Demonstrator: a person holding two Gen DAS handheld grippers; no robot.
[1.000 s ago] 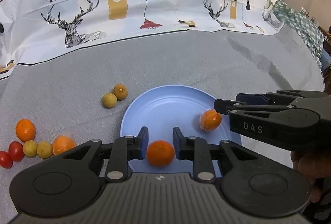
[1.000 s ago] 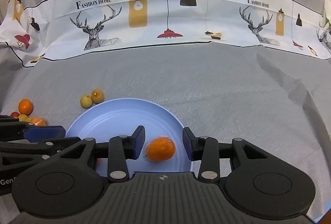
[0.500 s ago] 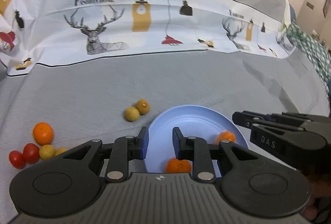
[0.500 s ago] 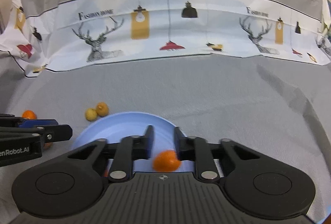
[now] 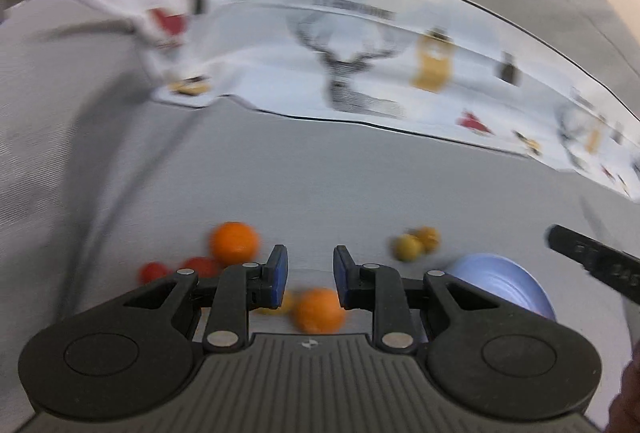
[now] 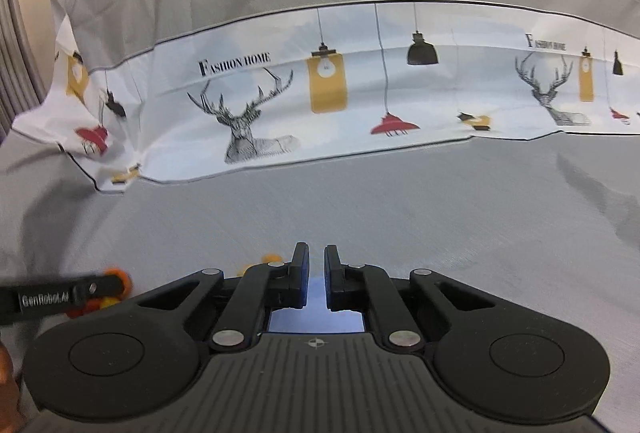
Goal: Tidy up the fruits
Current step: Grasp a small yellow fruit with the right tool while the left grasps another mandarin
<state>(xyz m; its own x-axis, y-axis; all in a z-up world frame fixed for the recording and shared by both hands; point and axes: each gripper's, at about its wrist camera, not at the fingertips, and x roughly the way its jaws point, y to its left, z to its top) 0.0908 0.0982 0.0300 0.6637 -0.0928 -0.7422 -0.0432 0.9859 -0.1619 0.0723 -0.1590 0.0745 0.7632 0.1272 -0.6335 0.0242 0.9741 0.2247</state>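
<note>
Leftward the left gripper [image 5: 307, 275] has swung, blurred, jaws apart over an orange [image 5: 318, 310]. Right gripper [image 6: 316, 275], clenched empty, hides the plate [image 6: 316, 319]; "FASHION HOME" readable.

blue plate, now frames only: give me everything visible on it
Only pieces of the blue plate show. In the left wrist view it is a pale blue, smooth, glossy round dish with a raised rim, lying flat on the grey cloth at lower right, its near side hidden behind the left gripper. Motion blur softens it. In the right wrist view just a blue strip appears behind the right gripper. No fruit is visible on the exposed parts; the rest cannot be judged.
</note>
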